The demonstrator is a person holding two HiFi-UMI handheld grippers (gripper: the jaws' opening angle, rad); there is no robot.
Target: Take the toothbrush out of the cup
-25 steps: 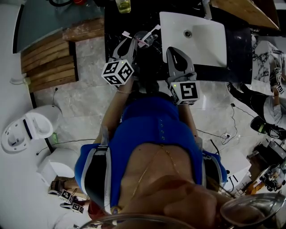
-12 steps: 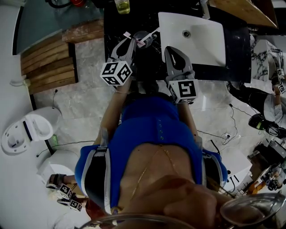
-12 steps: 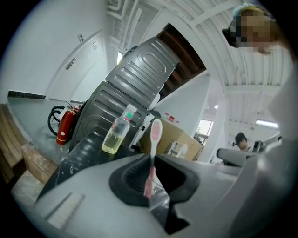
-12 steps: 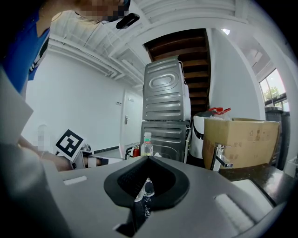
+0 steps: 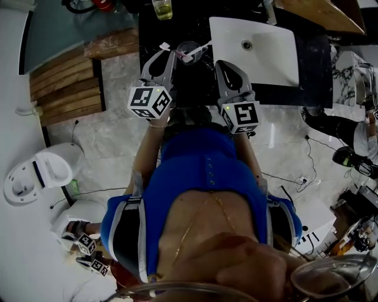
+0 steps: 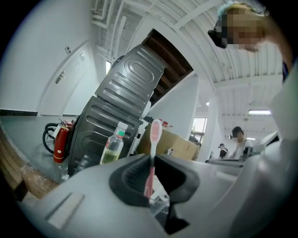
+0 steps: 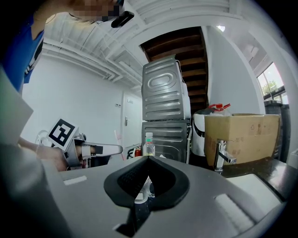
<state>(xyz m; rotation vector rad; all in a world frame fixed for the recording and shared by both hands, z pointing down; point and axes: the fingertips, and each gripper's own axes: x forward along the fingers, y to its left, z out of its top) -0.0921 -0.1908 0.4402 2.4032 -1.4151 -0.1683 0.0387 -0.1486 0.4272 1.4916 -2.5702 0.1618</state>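
A pink-and-white toothbrush [image 5: 188,55] lies tilted over a clear cup [image 5: 190,46] on the black counter [image 5: 195,82]. My left gripper [image 5: 170,54] is shut on the toothbrush handle. In the left gripper view the toothbrush [image 6: 154,135] stands upright between the closed jaws of the left gripper [image 6: 151,160], head up, and a bit of the cup [image 6: 160,204] shows below. My right gripper [image 5: 226,65] hangs to the right of the cup, apart from it and shut on nothing. Through the right gripper [image 7: 148,160] the cup [image 7: 142,189] shows ahead.
A white sink basin [image 5: 260,50] sits right of the cup, with a faucet [image 7: 223,155] and a cardboard box [image 7: 242,137] nearby. A bottle of yellowish liquid [image 5: 162,7] stands behind the cup. A wooden platform [image 5: 65,82] and a toilet [image 5: 35,177] are on the floor at left.
The left gripper's cube has shifted slightly left and down in the head view while still holding the toothbrush. The right gripper has edged a little left.
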